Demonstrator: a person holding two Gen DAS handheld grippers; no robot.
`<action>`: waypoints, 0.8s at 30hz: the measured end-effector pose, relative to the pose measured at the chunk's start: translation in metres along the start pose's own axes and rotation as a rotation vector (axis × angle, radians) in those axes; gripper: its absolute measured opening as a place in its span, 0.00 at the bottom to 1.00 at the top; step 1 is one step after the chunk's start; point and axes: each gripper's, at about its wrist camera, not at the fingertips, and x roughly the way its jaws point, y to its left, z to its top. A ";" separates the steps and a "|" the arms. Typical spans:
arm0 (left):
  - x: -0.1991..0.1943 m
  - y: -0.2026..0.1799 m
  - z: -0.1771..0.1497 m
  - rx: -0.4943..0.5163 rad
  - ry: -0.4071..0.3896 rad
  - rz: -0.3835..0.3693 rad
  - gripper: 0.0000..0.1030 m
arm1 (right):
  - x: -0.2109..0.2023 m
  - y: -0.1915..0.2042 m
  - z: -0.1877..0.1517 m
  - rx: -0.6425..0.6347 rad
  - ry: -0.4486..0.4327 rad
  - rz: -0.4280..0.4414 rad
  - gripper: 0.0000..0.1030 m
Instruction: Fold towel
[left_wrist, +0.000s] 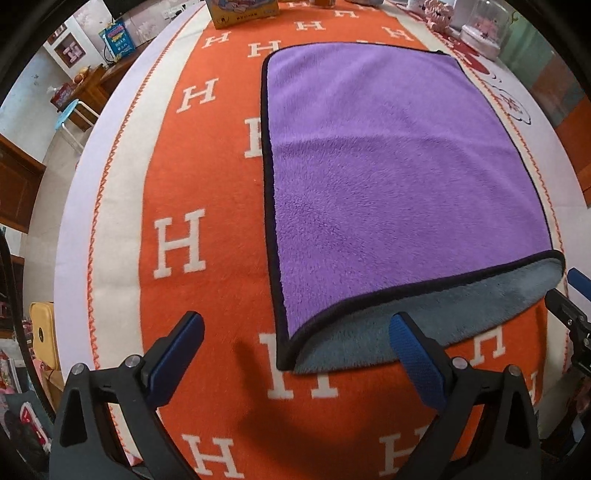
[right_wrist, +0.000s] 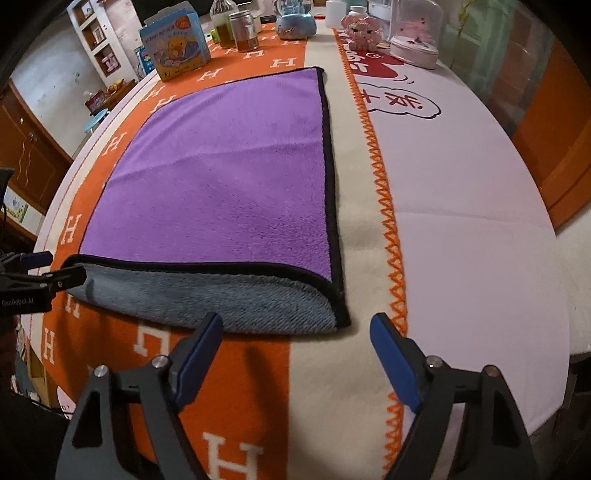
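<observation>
A purple towel (left_wrist: 388, 166) with a black hem and a grey underside lies on the orange H-patterned cloth; it also shows in the right wrist view (right_wrist: 221, 184). Its near edge is turned up, showing the grey side (left_wrist: 424, 325) (right_wrist: 229, 299). My left gripper (left_wrist: 295, 332) is open just in front of the towel's near left corner, with nothing between its blue pads. My right gripper (right_wrist: 295, 332) is open just in front of the near right corner, also empty. The right gripper's tip shows at the right edge of the left wrist view (left_wrist: 576, 295), and the left gripper at the left edge of the right wrist view (right_wrist: 40, 273).
The orange cloth (left_wrist: 207, 177) covers the table, with a cream border and white cloth (right_wrist: 461, 184) to the right. At the far end stand a cardboard box (right_wrist: 173, 44), jars (right_wrist: 245, 31), a pink knitted toy (right_wrist: 364, 31) and a clear dome (right_wrist: 417, 33).
</observation>
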 end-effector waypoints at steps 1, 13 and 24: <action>0.003 -0.001 0.003 -0.001 0.005 -0.001 0.95 | 0.002 -0.001 0.001 -0.006 0.004 -0.001 0.74; 0.017 -0.004 0.004 -0.066 0.052 -0.038 0.83 | 0.006 -0.004 0.013 -0.028 -0.012 0.030 0.48; 0.012 -0.011 -0.005 -0.055 0.039 -0.064 0.52 | -0.007 -0.007 0.013 -0.049 -0.046 0.006 0.27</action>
